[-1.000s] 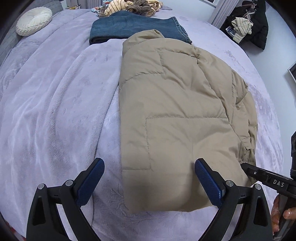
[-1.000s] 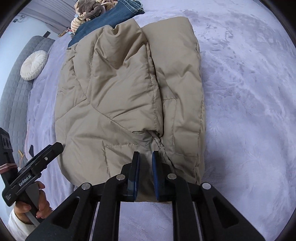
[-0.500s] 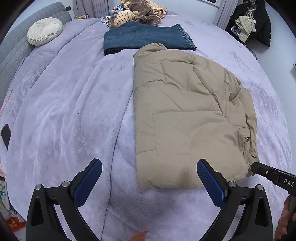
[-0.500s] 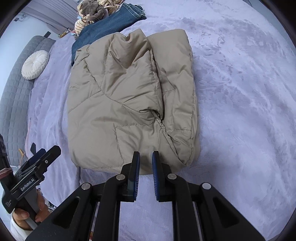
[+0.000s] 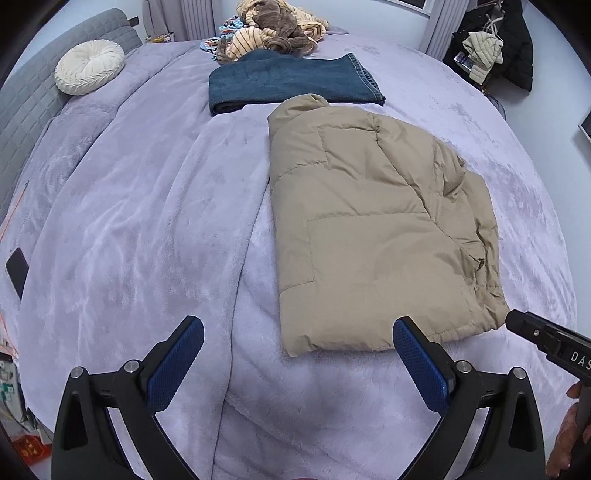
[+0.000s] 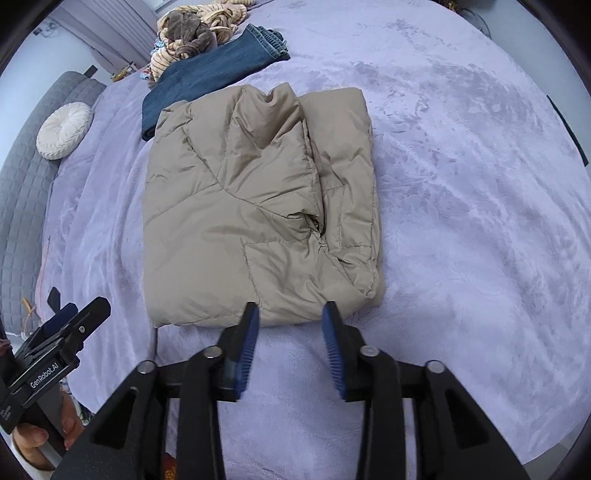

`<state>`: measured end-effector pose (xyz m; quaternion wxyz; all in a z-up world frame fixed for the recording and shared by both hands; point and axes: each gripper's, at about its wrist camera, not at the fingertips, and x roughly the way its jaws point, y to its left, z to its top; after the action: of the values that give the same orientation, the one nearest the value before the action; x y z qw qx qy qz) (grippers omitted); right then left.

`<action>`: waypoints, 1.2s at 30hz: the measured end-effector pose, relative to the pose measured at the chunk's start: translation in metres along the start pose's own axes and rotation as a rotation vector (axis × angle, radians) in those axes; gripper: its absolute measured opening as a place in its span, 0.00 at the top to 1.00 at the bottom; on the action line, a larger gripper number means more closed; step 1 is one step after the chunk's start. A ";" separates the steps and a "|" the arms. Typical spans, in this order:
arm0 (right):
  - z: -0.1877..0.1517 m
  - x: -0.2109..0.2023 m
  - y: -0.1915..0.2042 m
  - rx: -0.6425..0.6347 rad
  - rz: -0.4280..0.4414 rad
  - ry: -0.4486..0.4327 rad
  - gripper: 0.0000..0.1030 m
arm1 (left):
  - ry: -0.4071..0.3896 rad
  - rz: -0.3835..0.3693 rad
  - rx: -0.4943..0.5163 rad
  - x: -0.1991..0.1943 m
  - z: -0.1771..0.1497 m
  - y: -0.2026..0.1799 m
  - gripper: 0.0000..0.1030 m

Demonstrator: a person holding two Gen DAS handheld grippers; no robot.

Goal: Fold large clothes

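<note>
A tan puffer jacket [image 5: 373, 229] lies folded lengthwise on the lilac blanket [image 5: 129, 221], collar toward the far side; the right wrist view shows the jacket [image 6: 255, 206] with a sleeve folded over its top. My left gripper [image 5: 297, 336] hangs wide open above the blanket, just short of the jacket's near hem, holding nothing. My right gripper [image 6: 291, 328] hovers over the near hem with its jaws opening and nothing pressed between the blue pads. Each gripper shows at the edge of the other's view, held by a hand.
Folded blue jeans [image 5: 291, 81] lie beyond the jacket's collar, with a heap of striped and brown clothes [image 5: 273, 33] behind them. A round white cushion [image 5: 88, 66] rests by the grey headboard. A dark phone [image 5: 16, 267] lies at the blanket's left edge. Dark clothes [image 5: 498, 40] hang at the far right.
Both grippers have risen and drawn back from the jacket, which looks smaller and lies free. The right gripper's jaws, shut before, have parted.
</note>
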<state>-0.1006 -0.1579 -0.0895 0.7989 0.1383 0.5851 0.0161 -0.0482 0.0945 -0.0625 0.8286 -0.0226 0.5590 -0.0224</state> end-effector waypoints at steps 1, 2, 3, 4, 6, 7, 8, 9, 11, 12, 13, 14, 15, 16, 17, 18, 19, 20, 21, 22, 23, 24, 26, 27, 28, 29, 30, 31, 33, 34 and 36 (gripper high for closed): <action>-0.001 -0.002 0.001 0.001 -0.008 -0.007 0.54 | 0.004 -0.004 0.009 -0.001 -0.001 0.000 0.00; -0.002 -0.005 0.002 0.002 -0.013 -0.009 0.54 | 0.005 -0.008 0.018 -0.001 -0.002 0.000 0.00; -0.003 -0.006 0.003 0.004 -0.016 -0.008 0.54 | 0.004 -0.009 0.022 -0.003 -0.003 0.000 0.00; -0.004 -0.008 0.004 0.006 -0.016 -0.007 0.54 | 0.003 -0.009 0.022 -0.004 -0.003 0.001 0.00; -0.008 -0.012 0.006 0.001 -0.023 -0.003 0.54 | -0.001 -0.012 0.017 -0.008 -0.003 0.002 0.00; -0.008 -0.013 0.008 -0.007 -0.028 -0.002 0.54 | -0.005 -0.013 0.014 -0.011 -0.003 0.003 0.00; -0.009 -0.016 0.009 -0.016 -0.032 -0.003 0.54 | -0.011 -0.012 0.010 -0.015 -0.003 0.004 0.00; -0.010 -0.018 0.012 -0.025 -0.033 -0.006 0.53 | -0.016 -0.009 0.008 -0.018 -0.004 0.004 0.00; -0.011 -0.023 0.014 -0.037 -0.035 -0.012 0.48 | -0.030 0.002 0.008 -0.025 -0.005 0.004 0.00; -0.012 -0.025 0.015 -0.042 -0.034 -0.017 0.47 | -0.035 0.007 0.007 -0.028 -0.006 0.004 0.00; -0.013 -0.028 0.016 -0.046 -0.032 -0.024 0.45 | -0.041 0.013 0.004 -0.032 -0.007 0.004 0.00; -0.013 -0.032 0.017 -0.050 -0.030 -0.032 0.45 | -0.048 0.019 0.000 -0.035 -0.008 0.004 0.00; -0.014 -0.035 0.016 -0.053 -0.026 -0.039 0.44 | -0.054 0.027 -0.004 -0.039 -0.010 0.003 0.00; -0.015 -0.040 0.016 -0.054 -0.022 -0.048 0.40 | -0.059 0.038 -0.006 -0.043 -0.011 0.002 0.00; -0.017 -0.044 0.015 -0.055 -0.019 -0.056 0.35 | -0.060 0.045 -0.007 -0.047 -0.013 0.001 0.00; -0.018 -0.048 0.015 -0.056 -0.022 -0.061 0.33 | -0.057 0.046 -0.009 -0.050 -0.015 0.000 0.00; -0.020 -0.052 0.014 -0.058 -0.024 -0.065 0.31 | -0.057 0.043 -0.013 -0.055 -0.018 -0.001 0.00; -0.021 -0.056 0.014 -0.062 -0.021 -0.071 0.31 | -0.063 0.042 -0.016 -0.059 -0.020 -0.002 0.00; -0.022 -0.061 0.014 -0.071 -0.021 -0.081 0.31 | -0.070 0.046 -0.019 -0.063 -0.022 -0.003 0.00; -0.024 -0.066 0.014 -0.080 -0.026 -0.089 0.31 | -0.075 0.051 -0.018 -0.068 -0.025 -0.005 0.00; -0.025 -0.069 0.015 -0.088 -0.031 -0.097 0.30 | -0.079 0.054 -0.016 -0.071 -0.027 -0.006 0.00; -0.027 -0.074 0.015 -0.097 -0.031 -0.105 0.30 | -0.084 0.054 -0.014 -0.075 -0.029 -0.008 0.00; -0.030 -0.081 0.016 -0.109 -0.035 -0.120 0.26 | -0.097 0.052 -0.016 -0.084 -0.032 -0.011 0.00; -0.031 -0.084 0.016 -0.116 -0.038 -0.130 0.24 | -0.102 0.049 -0.017 -0.088 -0.032 -0.012 0.00; -0.033 -0.088 0.017 -0.122 -0.042 -0.142 0.23 | -0.107 0.047 -0.019 -0.092 -0.033 -0.013 0.00; -0.034 -0.092 0.018 -0.127 -0.051 -0.157 0.23 | -0.111 0.047 -0.019 -0.095 -0.033 -0.014 0.00; -0.035 -0.096 0.019 -0.131 -0.057 -0.170 0.23 | -0.116 0.052 -0.019 -0.099 -0.033 -0.015 0.00; -0.036 -0.099 0.019 -0.133 -0.059 -0.181 0.22 | -0.120 0.056 -0.017 -0.101 -0.034 -0.016 0.00; -0.037 -0.105 0.019 -0.134 -0.062 -0.196 0.21 | -0.130 0.061 -0.017 -0.107 -0.035 -0.018 0.00; -0.037 -0.107 0.020 -0.136 -0.064 -0.202 0.20 | -0.135 0.061 -0.017 -0.110 -0.036 -0.019 0.00; -0.040 -0.111 0.021 -0.141 -0.069 -0.214 0.20 | -0.143 0.063 -0.014 -0.114 -0.038 -0.020 0.00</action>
<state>-0.1704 -0.1503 0.0082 0.8645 0.0628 0.4985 0.0149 -0.1262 0.0808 0.0304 0.8665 -0.0123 0.4990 0.0091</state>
